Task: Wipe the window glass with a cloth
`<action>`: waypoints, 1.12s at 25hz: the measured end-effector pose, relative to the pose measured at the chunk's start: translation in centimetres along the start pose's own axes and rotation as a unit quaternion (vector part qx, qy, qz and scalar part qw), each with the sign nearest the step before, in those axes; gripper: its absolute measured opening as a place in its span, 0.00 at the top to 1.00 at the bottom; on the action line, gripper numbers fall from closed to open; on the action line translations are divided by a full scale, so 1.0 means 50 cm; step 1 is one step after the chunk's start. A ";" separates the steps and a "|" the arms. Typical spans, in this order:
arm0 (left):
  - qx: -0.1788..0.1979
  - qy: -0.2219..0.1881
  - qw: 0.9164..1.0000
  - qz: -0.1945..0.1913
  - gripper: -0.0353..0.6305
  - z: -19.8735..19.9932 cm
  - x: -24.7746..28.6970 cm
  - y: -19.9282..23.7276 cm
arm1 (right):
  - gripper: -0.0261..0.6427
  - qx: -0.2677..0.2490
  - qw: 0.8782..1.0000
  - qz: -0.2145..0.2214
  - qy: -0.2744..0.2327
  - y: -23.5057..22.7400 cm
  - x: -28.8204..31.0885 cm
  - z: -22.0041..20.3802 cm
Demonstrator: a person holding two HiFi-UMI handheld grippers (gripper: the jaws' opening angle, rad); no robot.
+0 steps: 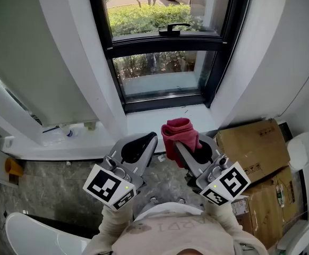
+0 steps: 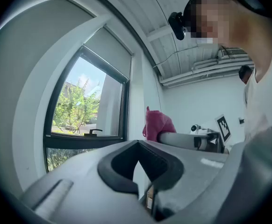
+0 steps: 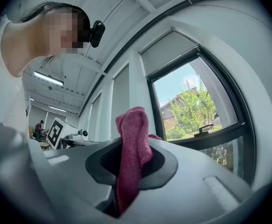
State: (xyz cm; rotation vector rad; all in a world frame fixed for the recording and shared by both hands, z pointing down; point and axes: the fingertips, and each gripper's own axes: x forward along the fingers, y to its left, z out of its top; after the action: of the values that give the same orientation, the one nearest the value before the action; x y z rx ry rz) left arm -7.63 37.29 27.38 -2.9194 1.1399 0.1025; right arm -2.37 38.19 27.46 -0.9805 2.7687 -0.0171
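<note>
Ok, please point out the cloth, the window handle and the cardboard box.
cloth point(image 1: 180, 133), head view, its bunched red top.
handle point(image 1: 173, 28), head view, middle of the black lever.
box point(image 1: 255, 147), head view, its flat brown top.

Premises assessed as a commercial workspace, office or lab type, not a home. The ceiling is left exposed, with bare pipes point(image 2: 206, 68) running along it and a strip light point(image 3: 48, 79) mounted beneath. Plain white walls meet a tall black-framed window point(image 1: 160, 62) fitted with a roller blind point(image 3: 166, 50) and 1 lever handle point(image 1: 173, 28); shrubs and a building stand outside. The speckled grey stone floor point(image 1: 53, 179) is hard and uncarpeted. Flattened cardboard boxes point(image 1: 252, 145) are stacked against the wall just right of the window. Desks with equipment, and 1 person, show far back in the room.
</note>
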 end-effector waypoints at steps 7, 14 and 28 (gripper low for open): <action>0.003 0.004 1.000 0.002 0.94 -0.003 -0.013 0.004 | 0.85 0.003 1.000 0.003 -0.003 0.012 0.008 0.000; 0.003 -0.002 1.000 -0.001 0.94 -0.001 -0.045 0.022 | 0.85 0.000 1.000 -0.001 -0.004 0.039 0.029 -0.007; 0.016 -0.022 0.999 -0.035 0.94 -0.006 0.000 0.061 | 0.85 0.026 0.999 -0.035 -0.023 -0.026 0.049 -0.014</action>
State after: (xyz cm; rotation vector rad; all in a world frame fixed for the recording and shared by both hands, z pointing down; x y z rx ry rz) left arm -9.68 35.04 27.72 -2.9097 1.0223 0.1444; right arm -3.56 35.63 27.81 -1.0515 2.6776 -0.0769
